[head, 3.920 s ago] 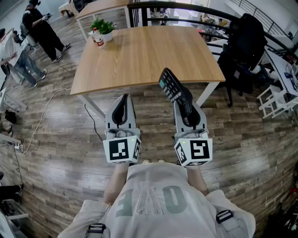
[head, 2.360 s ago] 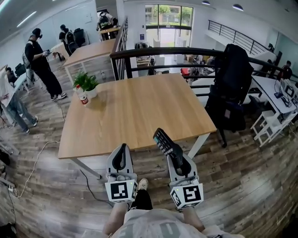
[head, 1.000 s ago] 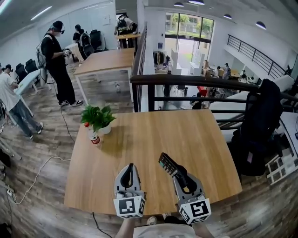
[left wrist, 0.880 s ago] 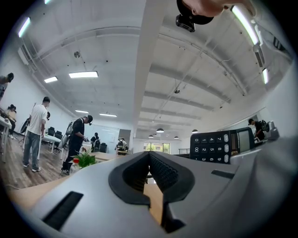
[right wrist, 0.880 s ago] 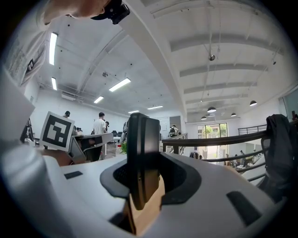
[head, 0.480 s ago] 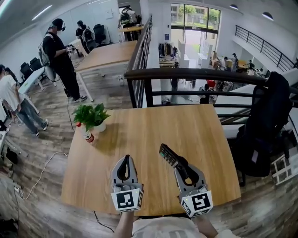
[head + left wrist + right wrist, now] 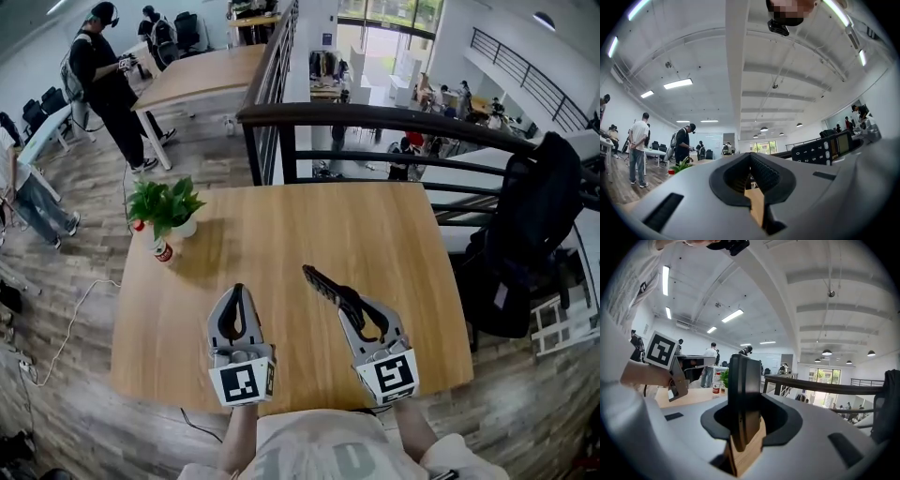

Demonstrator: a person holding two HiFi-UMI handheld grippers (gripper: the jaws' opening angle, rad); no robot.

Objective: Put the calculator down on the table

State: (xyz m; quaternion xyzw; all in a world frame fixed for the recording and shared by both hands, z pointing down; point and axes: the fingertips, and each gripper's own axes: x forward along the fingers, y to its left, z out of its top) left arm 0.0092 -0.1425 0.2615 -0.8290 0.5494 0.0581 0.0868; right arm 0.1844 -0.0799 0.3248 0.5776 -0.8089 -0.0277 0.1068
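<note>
A black calculator (image 7: 322, 282) sticks out forward and to the left of my right gripper (image 7: 349, 299), which is shut on its near end. It hangs tilted above the wooden table (image 7: 375, 225), not touching it. In the right gripper view the calculator (image 7: 744, 390) stands on edge, clamped between the jaws. My left gripper (image 7: 237, 292) hovers over the table to the left, shut with nothing in it. From the left gripper view the calculator's keys and screen (image 7: 829, 149) show at the right.
A potted plant (image 7: 164, 204) and a small bottle (image 7: 161, 251) stand at the table's left edge. A black railing (image 7: 375, 127) runs behind the table. A chair draped in black (image 7: 525, 234) stands to the right. People (image 7: 103, 56) stand far left.
Both grippers have moved forward from the table's near edge to over its top. The right one still grips the calculator, and the left stays shut.
</note>
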